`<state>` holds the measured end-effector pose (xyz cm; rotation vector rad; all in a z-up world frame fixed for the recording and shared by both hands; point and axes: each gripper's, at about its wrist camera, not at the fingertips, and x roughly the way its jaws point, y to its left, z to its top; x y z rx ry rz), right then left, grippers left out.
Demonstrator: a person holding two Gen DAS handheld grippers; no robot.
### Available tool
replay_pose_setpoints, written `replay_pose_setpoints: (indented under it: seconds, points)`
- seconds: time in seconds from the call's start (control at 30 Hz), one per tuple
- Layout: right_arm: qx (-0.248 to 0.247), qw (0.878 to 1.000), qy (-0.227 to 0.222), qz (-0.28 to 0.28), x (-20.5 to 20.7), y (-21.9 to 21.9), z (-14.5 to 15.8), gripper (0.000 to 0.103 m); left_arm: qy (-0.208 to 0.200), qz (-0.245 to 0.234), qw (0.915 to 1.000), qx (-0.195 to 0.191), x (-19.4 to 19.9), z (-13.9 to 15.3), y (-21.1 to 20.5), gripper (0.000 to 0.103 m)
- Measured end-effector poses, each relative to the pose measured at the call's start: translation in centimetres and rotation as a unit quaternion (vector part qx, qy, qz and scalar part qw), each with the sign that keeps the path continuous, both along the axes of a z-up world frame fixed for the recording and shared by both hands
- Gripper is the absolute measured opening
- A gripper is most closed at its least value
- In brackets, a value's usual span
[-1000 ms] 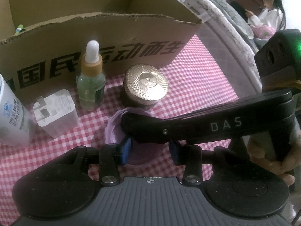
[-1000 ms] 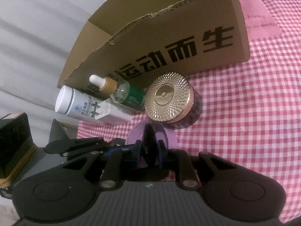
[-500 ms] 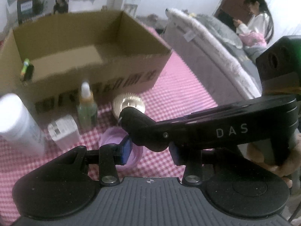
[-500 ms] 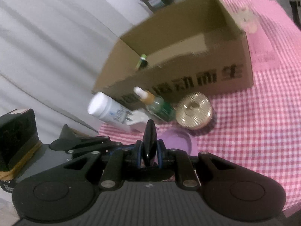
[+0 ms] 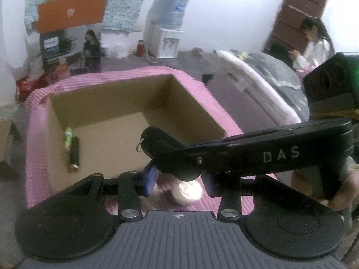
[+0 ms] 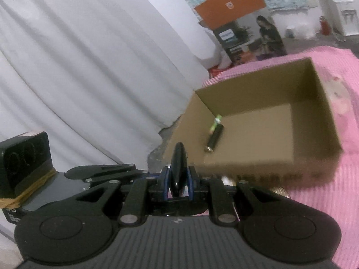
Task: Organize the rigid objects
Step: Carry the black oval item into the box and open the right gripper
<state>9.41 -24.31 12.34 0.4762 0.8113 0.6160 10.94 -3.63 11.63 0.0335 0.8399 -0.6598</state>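
Both grippers have come way up since a second ago. Back then the cardboard box (image 5: 190, 103) was a printed wall right in front of them; now they look down over its near rim onto the floor. The dropper bottle and white bottle have dropped out of view under the fingers.

Right gripper (image 6: 178, 179) is nearly closed, its jaws pinching a black key fob (image 6: 177, 159) across the thin way, so the fob stands edge-on between the blue pads. Left gripper (image 5: 179, 179) is part-way apart, and it looks like its pads squeeze the same fob across the wide way, though the right finger hides some of that contact. The fob's ring end pokes out ahead of both sets of fingertips, up off the pink checked cloth (image 5: 36, 134).

The step in hand looks like carrying the fob over to the box. My tips:
- keep both hands moving together so nothing twists loose
- the near wall sits just ahead of and below the fingertips, so clear it before dipping
- a black cylinder (image 5: 74, 154) lies ahead-left of the left gripper, so aim for the bare floor straight ahead or to the right
- one gripper should let go first

Directly under the left fingertips sits a gold-lidded jar (image 5: 188, 190), which is next up, I guess.
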Motion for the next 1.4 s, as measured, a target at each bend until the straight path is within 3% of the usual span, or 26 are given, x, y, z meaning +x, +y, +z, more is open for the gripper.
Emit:
replay_pose_setpoints:
  seconds: [0.17,0.43,0.7,0.9,1.07,1.4]
  points:
    - [0.019,0.999,0.046,0.014,7.0,0.8,-1.0,0.018,0.044,0.027,0.9984,0.023,6.3,-1.0,0.3,0.041]
    - [0.061,0.987,0.149,-0.006,17.4,1.6,-5.9,0.018,0.089,0.082,0.9900,0.072,15.0,-4.4,1.0,0.041]
    - [0.061,0.975,0.211,-0.046,22.5,2.5,-10.6,0.024,0.120,0.117,0.9834,0.071,17.8,-6.3,2.4,0.047]
    - [0.064,0.974,0.211,-0.049,22.1,2.1,-10.7,0.026,0.100,0.108,0.9862,0.076,16.7,-5.2,1.9,0.051]
    - [0.075,0.978,0.189,-0.040,20.6,1.4,-8.7,0.027,0.074,0.099,0.9898,0.072,14.3,-3.1,2.0,0.055]
    - [0.102,0.989,0.095,-0.039,10.8,-2.5,-2.7,0.027,-0.004,0.060,0.9971,0.047,4.8,2.2,2.4,0.060]
